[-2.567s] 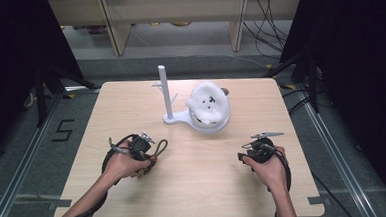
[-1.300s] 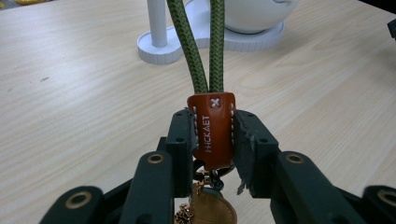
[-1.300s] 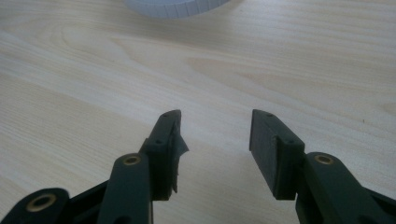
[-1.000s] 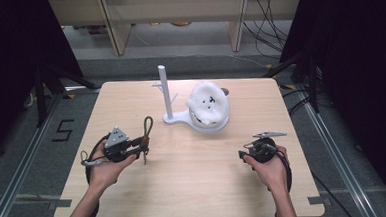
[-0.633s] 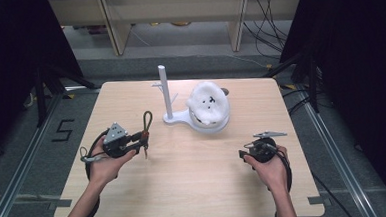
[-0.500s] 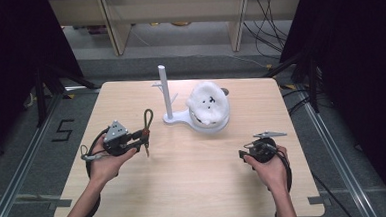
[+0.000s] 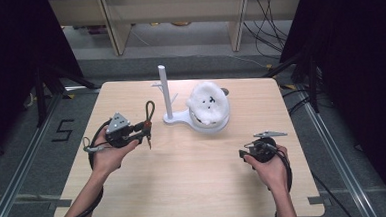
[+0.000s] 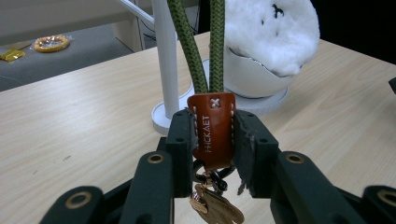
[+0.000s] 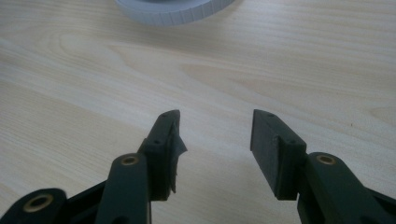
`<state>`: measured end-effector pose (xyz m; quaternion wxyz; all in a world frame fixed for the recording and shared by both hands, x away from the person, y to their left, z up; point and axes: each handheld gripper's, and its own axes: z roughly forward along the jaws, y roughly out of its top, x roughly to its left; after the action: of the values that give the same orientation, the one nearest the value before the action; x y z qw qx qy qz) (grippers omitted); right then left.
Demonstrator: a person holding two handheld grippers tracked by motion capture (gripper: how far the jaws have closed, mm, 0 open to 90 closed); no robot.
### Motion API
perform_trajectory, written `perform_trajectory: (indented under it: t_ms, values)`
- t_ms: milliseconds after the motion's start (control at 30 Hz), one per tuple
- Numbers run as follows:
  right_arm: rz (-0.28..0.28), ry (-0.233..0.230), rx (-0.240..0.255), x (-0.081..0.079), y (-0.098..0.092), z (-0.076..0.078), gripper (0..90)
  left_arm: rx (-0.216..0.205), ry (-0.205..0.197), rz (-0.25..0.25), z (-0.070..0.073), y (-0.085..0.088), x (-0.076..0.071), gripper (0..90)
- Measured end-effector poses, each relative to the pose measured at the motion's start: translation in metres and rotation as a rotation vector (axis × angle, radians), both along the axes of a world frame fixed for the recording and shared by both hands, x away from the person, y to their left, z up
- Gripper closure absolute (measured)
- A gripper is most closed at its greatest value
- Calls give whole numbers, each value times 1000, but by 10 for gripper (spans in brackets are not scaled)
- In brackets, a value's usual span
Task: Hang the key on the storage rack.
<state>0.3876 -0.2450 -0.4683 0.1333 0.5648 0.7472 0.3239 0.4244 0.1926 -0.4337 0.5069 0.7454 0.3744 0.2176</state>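
The left gripper (image 7: 143, 132) is clamped on a keychain (image 8: 213, 129): its jaws press both sides of the brown leather tab, a green cord loop rises from the tab, and small metal pieces hang below it. In the high view the keychain (image 7: 148, 122) hangs above the left half of the table (image 7: 195, 188), with its loop up and its lower end just over the wood. To its right, near but apart, stands a white stand (image 7: 165, 92) with a round post and thin side pegs; its base runs into a white bowl (image 7: 217, 123) that holds a fluffy white toy (image 7: 208, 101). Bare wood lies between the keychain and the stand's base.

The right gripper (image 9: 213, 140) has its jaws standing apart with nothing between them, low over the table near its right edge, well apart from the stand. The whole near half of the table between the two hands is open board.
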Motion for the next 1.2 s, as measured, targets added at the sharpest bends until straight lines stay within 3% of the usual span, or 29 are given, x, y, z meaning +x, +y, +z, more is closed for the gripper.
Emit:
perform_trajectory:
  t_ms: [200,667,867,1200]
  values:
    - [-3,1,5,0,1,0,530,-22,-11,4,2,0,5,682]
    - [2,-3,16,1,1,-2,526,-24,-23,15,12,0,14,681]
    - [16,-16,0,1,0,-3,524,-41,-28,16,15,0,19,681]
    - [-3,0,-1,0,-1,0,522,-30,-25,16,21,-5,31,681]
